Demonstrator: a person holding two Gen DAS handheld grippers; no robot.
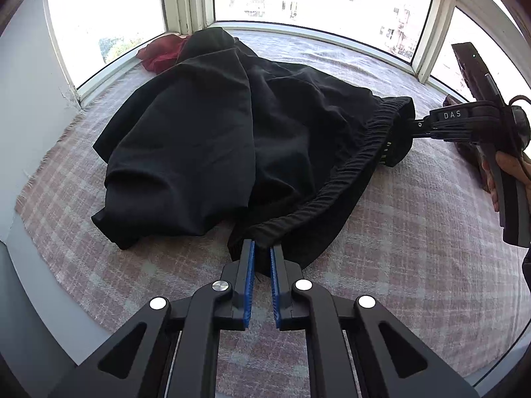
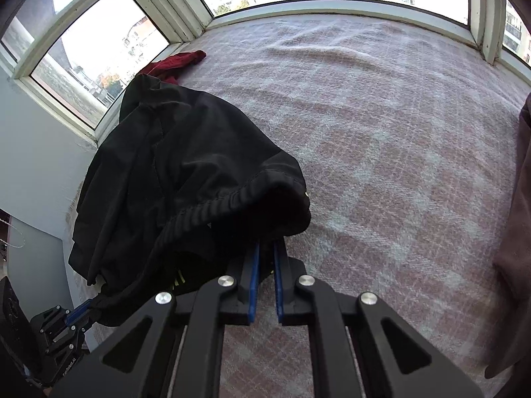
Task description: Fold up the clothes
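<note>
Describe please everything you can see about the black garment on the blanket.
The black garment looks like shorts or trousers of thin, matte woven cloth, with a ribbed elastic waistband. It lies crumpled, not yet folded, on a pink checked blanket by the windows. The left gripper pinches one end of the waistband and the right gripper the other, stretching it between them. Its far end touches a red cloth.

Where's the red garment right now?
The red garment lies crumpled in the far left window corner on the plaid blanket, just behind the black shorts.
</note>
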